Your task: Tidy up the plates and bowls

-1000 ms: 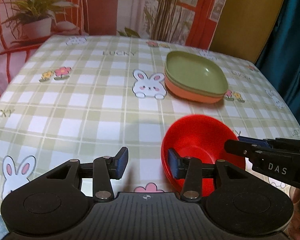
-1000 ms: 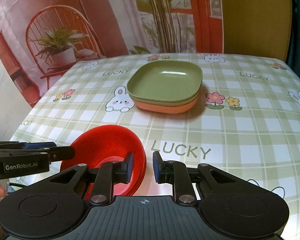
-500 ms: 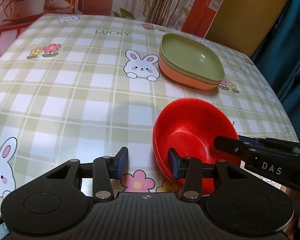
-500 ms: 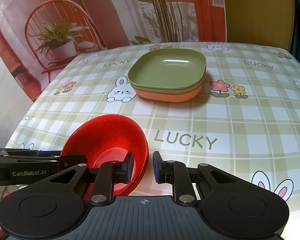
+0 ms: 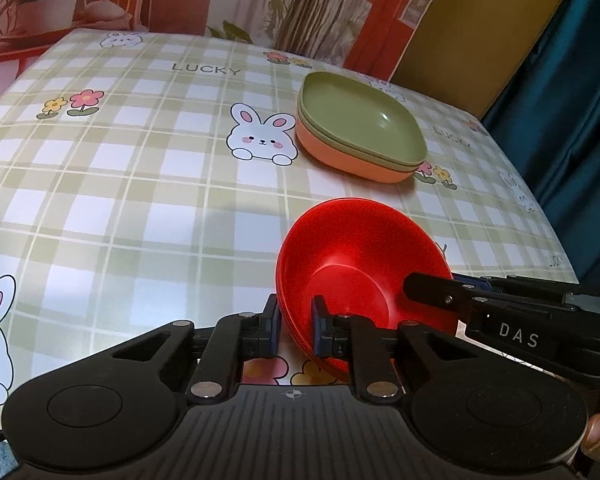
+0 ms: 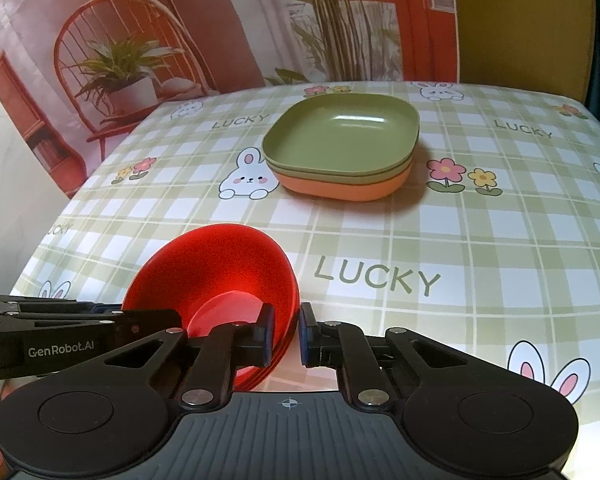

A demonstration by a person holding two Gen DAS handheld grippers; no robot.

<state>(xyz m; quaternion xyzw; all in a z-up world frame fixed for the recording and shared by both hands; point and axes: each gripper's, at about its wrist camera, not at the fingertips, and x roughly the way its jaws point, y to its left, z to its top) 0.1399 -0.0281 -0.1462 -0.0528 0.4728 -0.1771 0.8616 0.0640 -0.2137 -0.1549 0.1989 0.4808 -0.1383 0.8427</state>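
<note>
The red bowls [image 5: 364, 264] sit nested as a small stack near the front edge of the table [image 5: 140, 208], tilted slightly, with layered rims showing at the near side. The left gripper [image 5: 294, 330] has its fingers closed to a narrow gap on the stack's left rim, one pad outside the wall and one inside. The right gripper [image 6: 286, 334] pinches the opposite rim in the same way, its left finger inside the bowl and its right finger outside; in the left wrist view its black finger reaches over the bowl's right edge. Well beyond the bowls, toward the far side of the table, stands a stack of square plates [image 6: 340, 148]: green plates on top of an orange one. A checked cloth with bunnies, flowers and the word LUCKY covers the table.
</note>
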